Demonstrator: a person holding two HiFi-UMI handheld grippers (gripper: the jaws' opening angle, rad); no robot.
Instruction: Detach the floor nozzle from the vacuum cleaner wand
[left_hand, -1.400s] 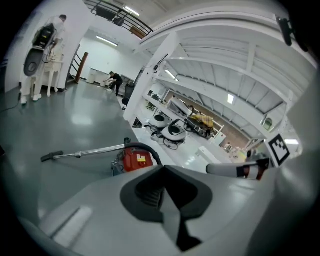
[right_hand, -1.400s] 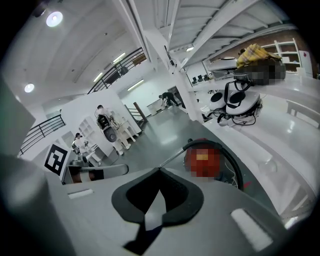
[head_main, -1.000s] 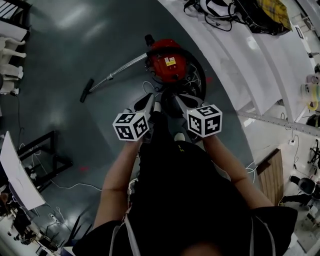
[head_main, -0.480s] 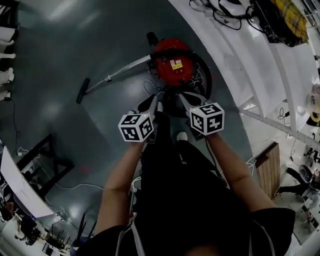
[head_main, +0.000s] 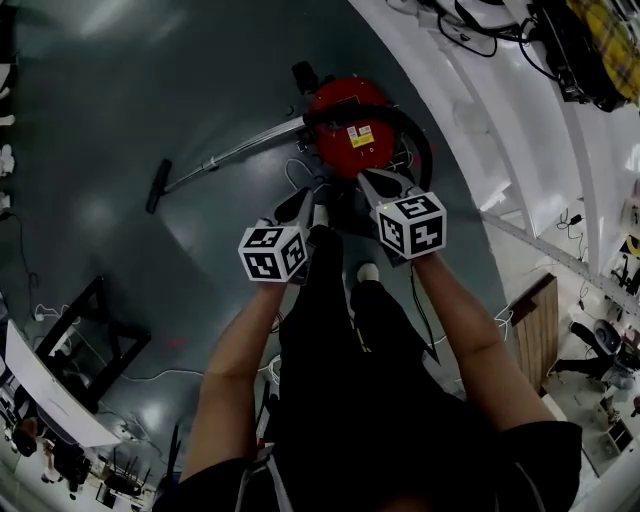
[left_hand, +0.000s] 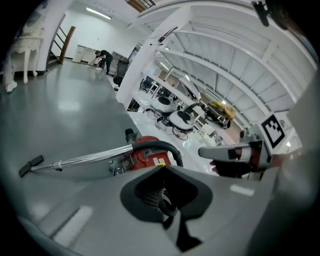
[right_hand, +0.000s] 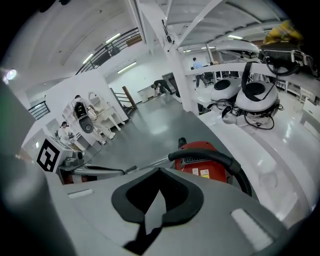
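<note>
Now the left hand-held gripper (head_main: 308, 200) is held out low in front of the person, above the grey floor (head_main: 120, 100). It is shut tight and nothing is held in it. The right hand-held gripper (head_main: 368, 182) is held beside it, shut too, and it is empty as well. A red vacuum cleaner (head_main: 350, 125) is seen on the floor just past their tips. A black hose (head_main: 425, 150) is curled over its top and round its right side. A shiny metal wand (head_main: 240, 152) is stretched out from the cleaner toward the left. The black floor nozzle (head_main: 158, 186) is joined to the wand's far end, lying on the floor, well apart from both hand-held grippers. A white counter (head_main: 500, 130) with cables on it is seen at the right
</note>
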